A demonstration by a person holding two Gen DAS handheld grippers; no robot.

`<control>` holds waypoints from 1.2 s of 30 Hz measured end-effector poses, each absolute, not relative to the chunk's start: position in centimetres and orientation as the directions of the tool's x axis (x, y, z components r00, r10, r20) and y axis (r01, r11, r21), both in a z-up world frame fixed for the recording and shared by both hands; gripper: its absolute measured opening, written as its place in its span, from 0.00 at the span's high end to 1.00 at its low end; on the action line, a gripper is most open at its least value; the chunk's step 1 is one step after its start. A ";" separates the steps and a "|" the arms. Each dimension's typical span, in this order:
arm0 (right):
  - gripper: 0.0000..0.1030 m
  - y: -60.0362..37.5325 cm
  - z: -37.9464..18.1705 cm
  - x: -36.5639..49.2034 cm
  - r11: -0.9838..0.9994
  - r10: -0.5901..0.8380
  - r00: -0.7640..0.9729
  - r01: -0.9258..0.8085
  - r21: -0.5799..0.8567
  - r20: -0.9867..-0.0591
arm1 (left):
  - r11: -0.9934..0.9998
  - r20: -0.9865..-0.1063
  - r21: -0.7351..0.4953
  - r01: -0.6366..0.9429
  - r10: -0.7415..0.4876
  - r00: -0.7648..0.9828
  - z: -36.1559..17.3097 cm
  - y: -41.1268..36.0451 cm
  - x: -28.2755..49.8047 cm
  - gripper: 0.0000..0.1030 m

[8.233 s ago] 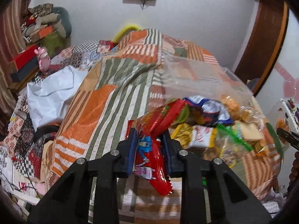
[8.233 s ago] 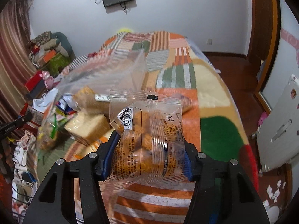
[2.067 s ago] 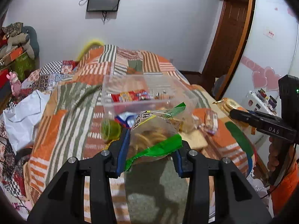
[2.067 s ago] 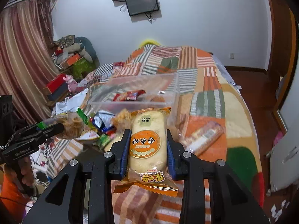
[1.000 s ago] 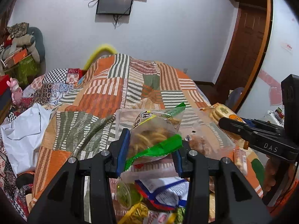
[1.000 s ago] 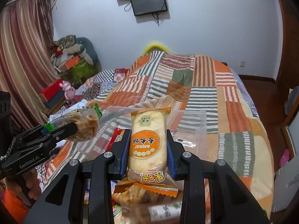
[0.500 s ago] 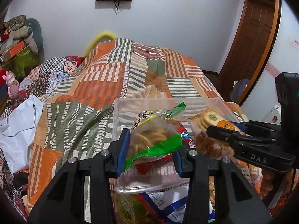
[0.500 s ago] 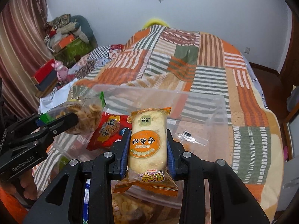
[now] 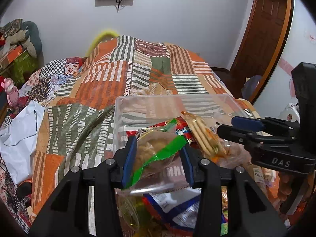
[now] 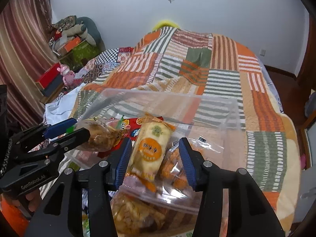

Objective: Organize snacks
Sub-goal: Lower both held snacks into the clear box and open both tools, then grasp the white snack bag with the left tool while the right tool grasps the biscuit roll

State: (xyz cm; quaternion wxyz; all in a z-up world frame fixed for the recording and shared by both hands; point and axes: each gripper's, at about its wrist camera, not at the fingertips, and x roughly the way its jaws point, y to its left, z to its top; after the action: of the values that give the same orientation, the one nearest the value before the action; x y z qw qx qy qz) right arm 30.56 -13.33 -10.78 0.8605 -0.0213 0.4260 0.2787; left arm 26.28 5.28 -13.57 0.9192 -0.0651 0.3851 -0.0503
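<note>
Over the patchwork bed [image 9: 102, 83], a clear plastic bin [image 9: 118, 122] sits at twelve o'clock from both cameras. At six o'clock in the left view, the left tongs [image 9: 157, 158] are pinching a clear green-edged snack bag [image 9: 156, 152] of fried pieces, held above the bin's near wall. At three o'clock in that view the right tongs [image 9: 233, 127] reach in over the bin. From the right camera, the right tongs [image 10: 155, 158] are spread wide, and the orange-label cake pack [image 10: 152, 148] lies tilted between the pads, apart from the right pad; whether it touches the left pad cannot be told. It rests in the bin on other wrapped snacks, beside a red packet [image 10: 130, 128]. More snack packets [image 9: 173, 209] lie heaped on the bed in front of the bin.
</note>
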 end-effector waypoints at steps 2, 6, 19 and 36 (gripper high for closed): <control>0.50 -13.8 -10.3 30.2 0.846 0.462 0.497 -0.496 0.196 -0.735 | 0.985 -0.698 -0.167 0.045 -0.150 0.701 -13.0 5.3 25.7 0.58; 0.48 -15.0 -8.9 28.8 0.853 0.454 0.537 -0.493 0.173 -0.711 | 0.986 -0.682 -0.160 0.044 -0.143 0.717 -11.9 5.4 24.3 0.47; 0.42 -19.7 -7.6 24.8 0.892 0.390 0.622 -0.438 0.111 -0.679 | 0.992 -0.677 -0.122 0.032 -0.107 0.728 -10.3 6.1 18.8 0.27; 0.42 -27.4 -13.7 23.1 0.955 0.262 0.548 -0.264 0.133 -0.794 | 0.991 -0.772 -0.127 0.044 -0.127 0.623 -15.1 3.8 14.4 0.26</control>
State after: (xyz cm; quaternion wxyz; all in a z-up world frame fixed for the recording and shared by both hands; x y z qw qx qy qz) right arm 23.07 -27.41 -13.69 0.8798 -0.0009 0.4512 0.1496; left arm 14.44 3.83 -15.13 0.8997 -0.0479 0.4313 -0.0475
